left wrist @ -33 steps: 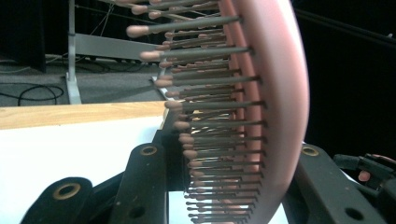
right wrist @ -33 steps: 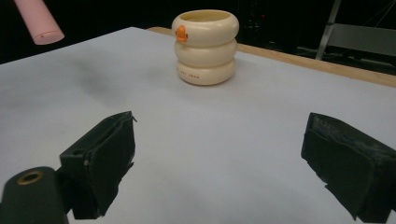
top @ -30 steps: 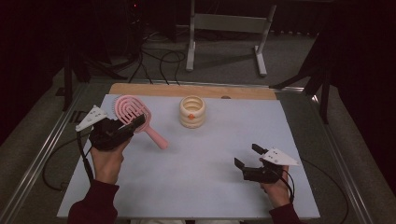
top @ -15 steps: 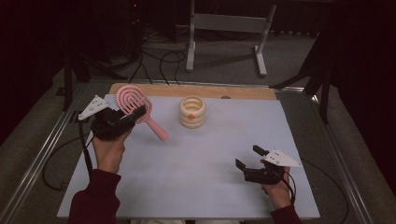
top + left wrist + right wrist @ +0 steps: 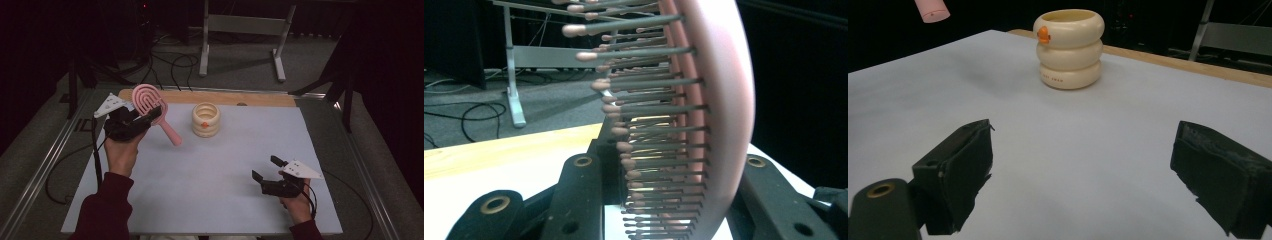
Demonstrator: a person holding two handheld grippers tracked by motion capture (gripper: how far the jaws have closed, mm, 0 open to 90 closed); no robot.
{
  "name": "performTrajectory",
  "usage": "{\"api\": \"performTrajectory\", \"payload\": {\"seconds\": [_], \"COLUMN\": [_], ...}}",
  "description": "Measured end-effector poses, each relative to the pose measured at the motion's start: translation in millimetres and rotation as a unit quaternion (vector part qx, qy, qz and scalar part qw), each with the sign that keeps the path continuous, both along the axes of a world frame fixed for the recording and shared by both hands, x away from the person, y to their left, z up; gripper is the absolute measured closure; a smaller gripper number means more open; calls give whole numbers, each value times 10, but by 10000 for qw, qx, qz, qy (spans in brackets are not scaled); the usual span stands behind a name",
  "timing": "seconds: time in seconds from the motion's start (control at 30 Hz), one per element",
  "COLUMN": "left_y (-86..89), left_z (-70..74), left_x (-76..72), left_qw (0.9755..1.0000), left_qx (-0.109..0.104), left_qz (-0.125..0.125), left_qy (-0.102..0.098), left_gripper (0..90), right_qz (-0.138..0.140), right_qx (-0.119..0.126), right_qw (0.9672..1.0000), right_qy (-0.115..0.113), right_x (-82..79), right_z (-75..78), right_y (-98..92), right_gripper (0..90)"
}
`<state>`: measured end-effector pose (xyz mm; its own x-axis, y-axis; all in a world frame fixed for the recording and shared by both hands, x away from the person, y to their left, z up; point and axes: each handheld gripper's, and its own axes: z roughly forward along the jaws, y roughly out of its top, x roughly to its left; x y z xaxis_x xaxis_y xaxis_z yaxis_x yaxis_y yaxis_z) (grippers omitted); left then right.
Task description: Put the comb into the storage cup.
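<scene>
1. 2 grippers are in my hands; my right gripper (image 5: pixel 269 175) sits nearest, low over the desk (image 5: pixel 225 200) at its near right, its fingers (image 5: pixel 960 170) spread wide with nothing between them.
2. Farther out on the left, my left gripper (image 5: pixel 137 120) is raised above the desk, its fingers clamped on the pink hairbrush (image 5: pixel 152 112) at the head.
3. The hairbrush is held tilted, head up and away, bristles (image 5: pixel 644 125) between my fingers, handle slanting down toward the desk's middle without touching it.
4. Beyond, near the far edge, 1 cream ringed cup (image 5: pixel 206 120) stands upright, just beside the handle's end.
</scene>
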<state>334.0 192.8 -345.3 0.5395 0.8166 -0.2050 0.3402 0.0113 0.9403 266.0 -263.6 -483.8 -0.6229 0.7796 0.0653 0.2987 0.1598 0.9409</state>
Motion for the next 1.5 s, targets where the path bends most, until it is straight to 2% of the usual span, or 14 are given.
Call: {"api": "performTrajectory", "payload": {"seconds": [0.23,0.33,0.67,1.1,1.5], "left_y": [-20,-24,-95,-190,-205], "left_z": [45,57,132,192,207], "left_x": [46,81,179,300,395], "left_qw": [9998,9999,9996,9995,9992], "left_qx": [175,142,259,311,341], "left_qz": [0,-1,39,88,204], "left_qy": [31,51,45,9,8], "left_gripper": [639,638,638,638,638], "right_qz": [1,11,-4,-14,-21], "right_qx": [8,52,121,134,141], "right_qw": [10000,10000,9999,9999,9999], "right_qy": [-10,-18,6,17,24], "right_x": [-1,-3,2,6,8], "right_z": [5,13,14,9,7], "right_y": [-1,-2,-20,-31,-38], "right_gripper": [99,99,99,99,100]}}
